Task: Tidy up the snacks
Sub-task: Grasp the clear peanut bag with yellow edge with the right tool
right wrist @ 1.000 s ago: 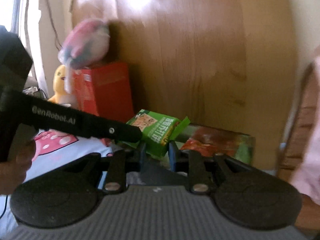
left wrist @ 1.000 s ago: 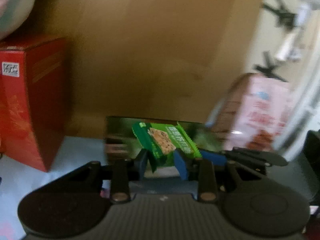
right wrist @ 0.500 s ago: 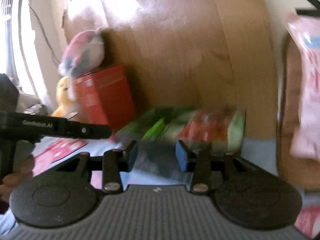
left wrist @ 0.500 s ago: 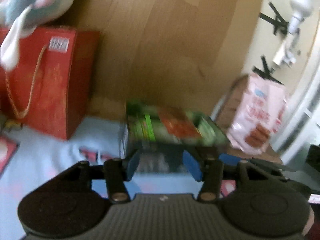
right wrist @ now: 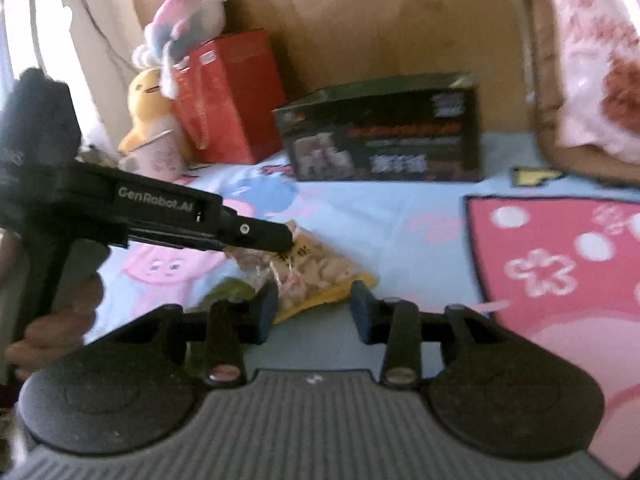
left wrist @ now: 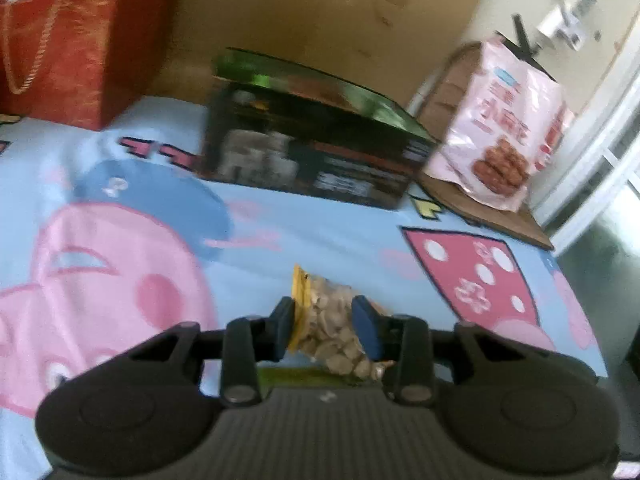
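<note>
A clear and yellow snack bag (left wrist: 332, 324) lies on the blue cartoon cloth (left wrist: 320, 236). My left gripper (left wrist: 325, 329) is open with its blue pads on either side of the bag. In the right wrist view the bag (right wrist: 316, 272) lies in front of my open, empty right gripper (right wrist: 314, 312), and the left gripper (right wrist: 256, 236) reaches over the bag from the left. The dark open snack box (left wrist: 312, 148) stands at the back against the wooden board; it also shows in the right wrist view (right wrist: 384, 136). A green packet edge (right wrist: 232, 290) lies by the bag.
A red gift bag (left wrist: 68, 40) stands at the back left, with plush toys (right wrist: 160, 80) beside it. A pink snack bag (left wrist: 504, 128) leans on a wooden stand at the back right. The cloth's right edge (left wrist: 576, 292) drops off.
Both grippers have pulled back from the box and come down over the cloth. The green packet the left gripper held is gone from its pads. The left gripper now straddles the yellow bag.
</note>
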Action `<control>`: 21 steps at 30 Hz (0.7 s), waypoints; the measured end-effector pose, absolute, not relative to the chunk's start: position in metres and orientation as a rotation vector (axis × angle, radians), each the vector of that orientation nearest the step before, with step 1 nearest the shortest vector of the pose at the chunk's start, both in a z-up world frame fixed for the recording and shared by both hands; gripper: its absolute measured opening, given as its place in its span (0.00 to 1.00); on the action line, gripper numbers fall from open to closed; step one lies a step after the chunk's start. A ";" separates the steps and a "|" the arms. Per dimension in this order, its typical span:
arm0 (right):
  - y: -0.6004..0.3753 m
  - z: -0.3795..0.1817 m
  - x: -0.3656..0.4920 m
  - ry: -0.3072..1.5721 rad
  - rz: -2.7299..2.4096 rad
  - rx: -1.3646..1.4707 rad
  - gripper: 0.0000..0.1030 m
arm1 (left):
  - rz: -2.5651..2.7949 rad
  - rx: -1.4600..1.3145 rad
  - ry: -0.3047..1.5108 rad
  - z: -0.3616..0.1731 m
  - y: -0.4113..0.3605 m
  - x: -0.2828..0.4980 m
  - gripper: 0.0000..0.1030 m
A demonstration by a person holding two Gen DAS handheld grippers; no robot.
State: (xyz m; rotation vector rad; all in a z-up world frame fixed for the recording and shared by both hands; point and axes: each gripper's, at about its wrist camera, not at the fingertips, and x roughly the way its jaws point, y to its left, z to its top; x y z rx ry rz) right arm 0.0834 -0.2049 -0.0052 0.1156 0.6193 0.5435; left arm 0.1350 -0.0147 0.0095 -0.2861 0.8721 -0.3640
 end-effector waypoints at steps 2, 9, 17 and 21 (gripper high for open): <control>-0.219 -0.005 0.075 0.626 0.520 0.131 0.41 | -0.406 -0.282 0.889 0.008 -0.030 0.128 0.31; -0.273 -0.011 0.013 0.600 0.505 0.133 0.43 | -0.523 -0.144 0.872 0.011 -0.087 0.066 0.32; -0.269 -0.020 -0.062 0.557 0.597 0.097 0.49 | -0.565 -0.100 0.854 0.007 -0.068 -0.020 0.35; -0.251 -0.022 -0.077 0.533 0.649 0.073 0.56 | -0.550 -0.101 0.843 0.009 -0.047 -0.050 0.38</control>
